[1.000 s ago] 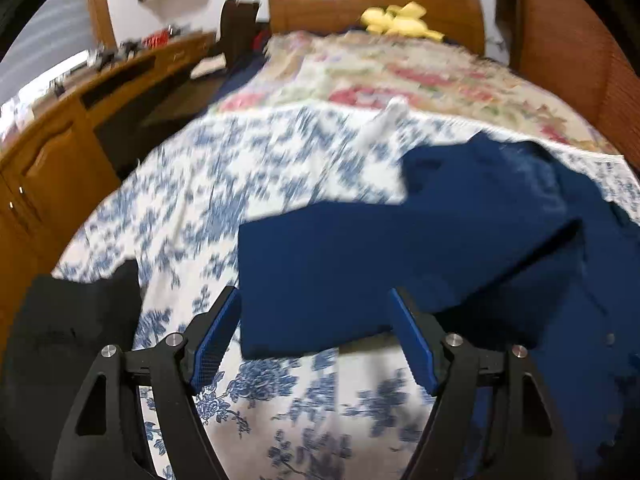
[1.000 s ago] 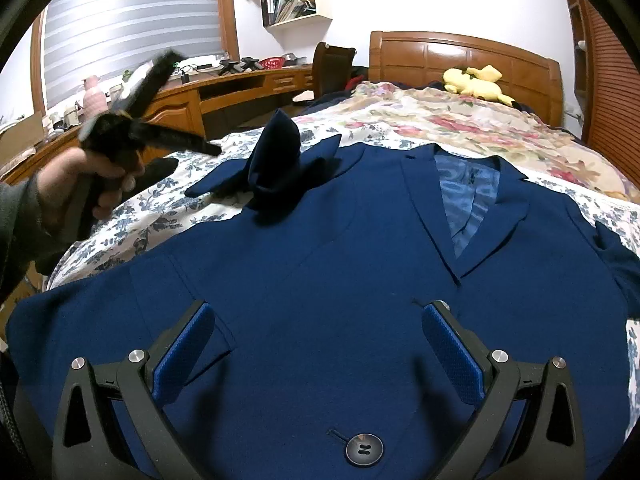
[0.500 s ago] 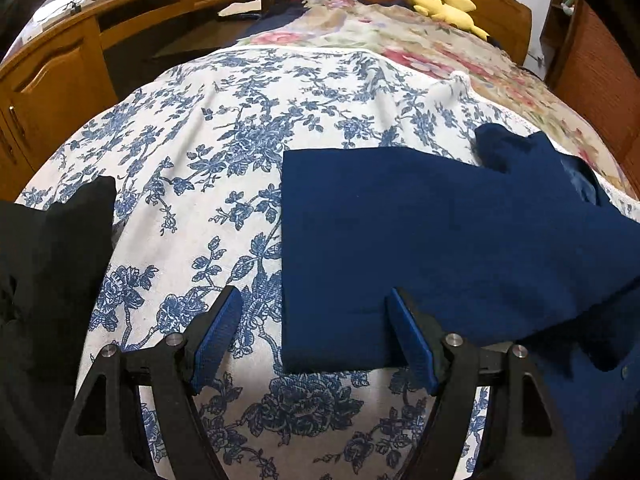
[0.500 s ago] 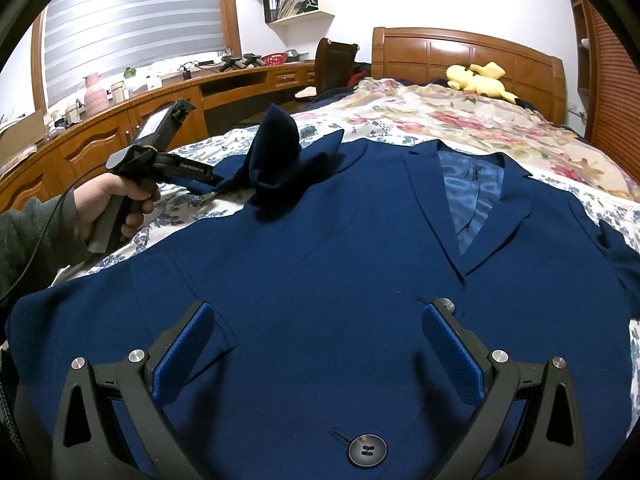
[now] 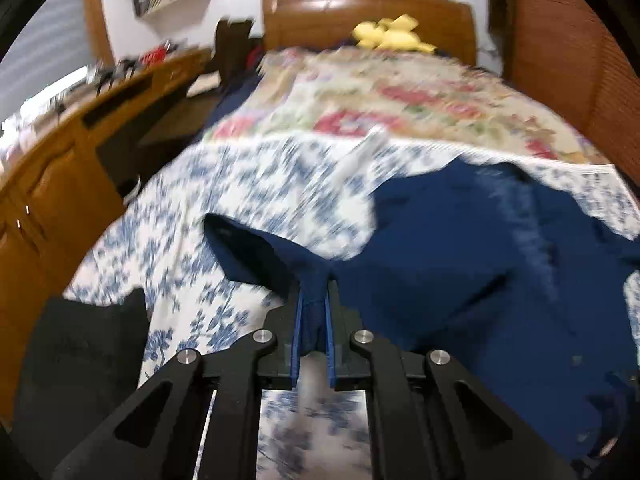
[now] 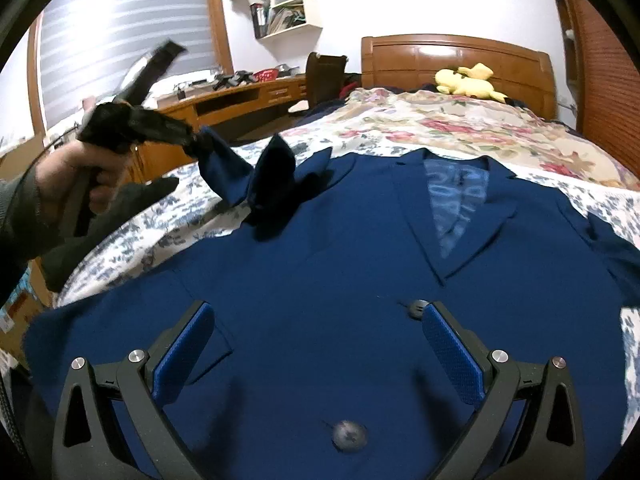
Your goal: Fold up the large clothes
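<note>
A navy blue jacket (image 6: 340, 280) lies face up on the bed, lapels and two buttons showing. Its sleeve (image 5: 280, 256) is pinched at the cuff between the blue pads of my left gripper (image 5: 314, 300), whose jaws are closing on the cloth and lift it off the sheet. From the right wrist view that left gripper (image 6: 192, 140) hangs at the left, in a person's hand, with the sleeve (image 6: 224, 168) dangling from it. Over the jacket's front my right gripper (image 6: 316, 344) stands open, nothing between its fingers.
The bed has a blue-flowered sheet (image 5: 224, 184) and a red-flowered quilt (image 5: 380, 100) further back, with a yellow plush toy (image 6: 468, 82) at the wooden headboard. A black garment (image 5: 80, 344) lies at the near left. A wooden desk (image 5: 60, 168) runs along the left.
My left gripper has shut on the sleeve's cuff and risen with it, pulling the flat sleeve up into a peak. The right gripper has stayed put.
</note>
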{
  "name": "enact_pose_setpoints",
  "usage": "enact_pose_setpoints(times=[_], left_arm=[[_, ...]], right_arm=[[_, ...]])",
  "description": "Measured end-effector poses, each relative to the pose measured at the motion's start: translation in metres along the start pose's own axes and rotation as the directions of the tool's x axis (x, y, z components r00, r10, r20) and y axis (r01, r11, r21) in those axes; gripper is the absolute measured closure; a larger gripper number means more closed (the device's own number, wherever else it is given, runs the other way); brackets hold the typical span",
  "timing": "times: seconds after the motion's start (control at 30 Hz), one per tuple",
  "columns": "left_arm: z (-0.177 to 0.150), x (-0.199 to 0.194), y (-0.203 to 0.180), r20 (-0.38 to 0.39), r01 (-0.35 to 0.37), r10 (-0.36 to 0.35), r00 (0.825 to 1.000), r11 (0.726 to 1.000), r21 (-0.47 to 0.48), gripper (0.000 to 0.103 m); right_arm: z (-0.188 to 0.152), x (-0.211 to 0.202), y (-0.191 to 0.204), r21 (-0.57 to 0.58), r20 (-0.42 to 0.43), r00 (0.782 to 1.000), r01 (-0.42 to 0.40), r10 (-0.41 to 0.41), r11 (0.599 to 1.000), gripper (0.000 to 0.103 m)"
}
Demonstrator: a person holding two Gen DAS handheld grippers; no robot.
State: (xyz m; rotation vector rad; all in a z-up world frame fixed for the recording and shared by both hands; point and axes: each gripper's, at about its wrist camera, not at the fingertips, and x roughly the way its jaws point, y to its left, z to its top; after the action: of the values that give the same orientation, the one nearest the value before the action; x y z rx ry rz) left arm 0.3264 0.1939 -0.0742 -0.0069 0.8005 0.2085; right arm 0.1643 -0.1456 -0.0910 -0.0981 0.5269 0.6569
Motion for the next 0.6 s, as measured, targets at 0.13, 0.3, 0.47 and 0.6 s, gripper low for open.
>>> enact_pose_setpoints(times=[0.13,0.3,0.47,0.6], left_arm=[[0.012,-0.051,-0.041,0.08,0.039,-0.044,0.996,0.997,0.062,0.093],[0.011,-0.092,-0.085,0.148,0.094,-0.11,0.983,0.989,0.111,0.093],[-0.009,-0.126,-0.126,0.203,0.135,-0.17,0.964,0.976,0.172,0.093],[-0.028,-0.136,-0.151,0.198,0.159,-0.203,0.959,0.963,0.217,0.093]], right_arm=[[-0.005,-0.025,-0.014,0.015,0.035,0.998,0.05,-0.05,0.999,0.0],[-0.016,-0.046,-0.035,0.046,0.039,0.993,0.111,-0.112,0.993,0.0],[-0.02,-0.065,-0.046,0.072,0.049,0.987,0.147,-0.15,0.987,0.0],[-0.023,-0.074,-0.047,0.085,0.053,0.985,0.16,-0.165,0.983,0.0]])
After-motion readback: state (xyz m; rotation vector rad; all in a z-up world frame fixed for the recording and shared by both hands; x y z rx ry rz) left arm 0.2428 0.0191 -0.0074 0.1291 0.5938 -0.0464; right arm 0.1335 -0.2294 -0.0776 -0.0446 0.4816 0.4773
